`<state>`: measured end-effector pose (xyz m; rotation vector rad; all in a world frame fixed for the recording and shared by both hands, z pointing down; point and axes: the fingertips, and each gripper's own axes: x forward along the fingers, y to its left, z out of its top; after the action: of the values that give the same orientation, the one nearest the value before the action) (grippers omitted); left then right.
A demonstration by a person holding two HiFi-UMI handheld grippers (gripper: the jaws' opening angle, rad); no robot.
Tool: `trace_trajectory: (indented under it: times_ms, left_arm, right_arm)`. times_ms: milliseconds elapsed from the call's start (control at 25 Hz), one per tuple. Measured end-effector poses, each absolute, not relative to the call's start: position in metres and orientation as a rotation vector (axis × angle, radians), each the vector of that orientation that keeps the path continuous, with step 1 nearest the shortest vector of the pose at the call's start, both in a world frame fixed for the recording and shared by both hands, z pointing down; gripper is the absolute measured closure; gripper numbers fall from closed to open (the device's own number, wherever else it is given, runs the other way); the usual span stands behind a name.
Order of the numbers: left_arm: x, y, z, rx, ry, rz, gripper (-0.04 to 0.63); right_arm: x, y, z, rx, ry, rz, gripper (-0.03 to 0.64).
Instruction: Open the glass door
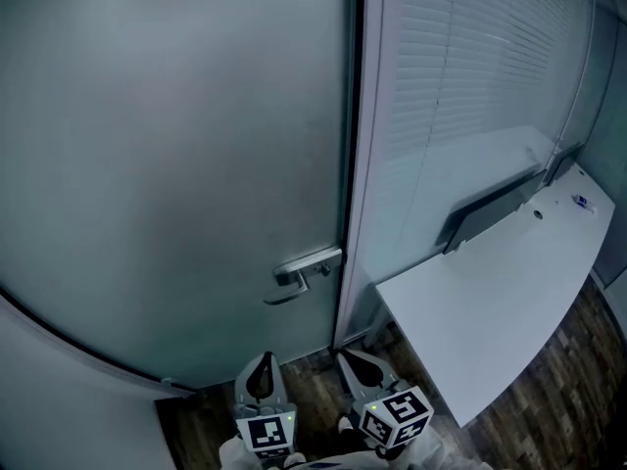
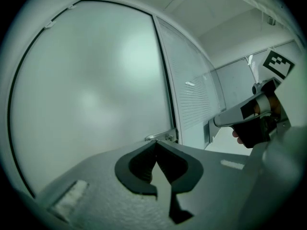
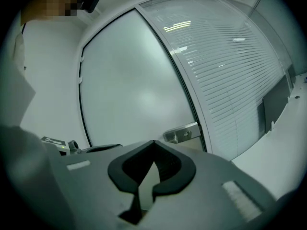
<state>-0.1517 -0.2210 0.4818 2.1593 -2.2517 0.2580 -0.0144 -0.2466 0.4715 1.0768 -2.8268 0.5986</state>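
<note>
Head view: frosted glass door [image 1: 176, 164] fills the left half, shut against its dark frame edge. The metal lever handle [image 1: 309, 264] sits at the door's right edge, low in the pic, nothing touching it. Right of the frame is a glazed partition w/ slatted blinds [image 1: 470, 67] behind it. A white desk [image 1: 490, 311] butts against that partition, its top mostly bare. A dark flat panel [image 1: 490, 211] lies along the desk's back edge, and a small item near the far corner is too small to ID. Floor is dark wood planks [image 1: 323, 390]. The left gripper [image 1: 260, 375] and right gripper [image 1: 364, 365] are side by side at the bottom, both aimed at the door, below the handle and apart from it.

Left gripper view: fingers are pressed together tip to tip, nothing between them. The door is straight ahead, pale and evenly frosted, w/ the handle just above the fingertips in the pic but clearly further off. A white ceiling shows above. At right, a hand [image 2: 254, 131] holds the other gripper, its marker cube [image 2: 278, 63] on top.

Right gripper view: fingers likewise closed on nothing. Door at centre-left w/ a white wall on its left. The handle is beyond the tips, not touched. Blinds and the desk edge curve away to the right, and ceiling lights reflect in the partition glass.
</note>
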Motion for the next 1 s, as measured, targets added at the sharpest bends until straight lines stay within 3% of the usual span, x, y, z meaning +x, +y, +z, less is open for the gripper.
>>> trace_trajectory:
  times_ms: [800, 1000]
  left_arm:
    - [-0.173, -0.271, 0.502, 2.011, -2.355, 0.644, 0.589]
    - [-0.179, -0.290, 0.540, 2.051, -2.232, 0.903, 0.494]
  right_arm:
    - [-0.038, -0.317, 0.483, 0.889, -2.867, 0.672, 0.612]
    - [-0.041, -0.322, 0.493, 0.921, -2.840, 0.660, 0.612]
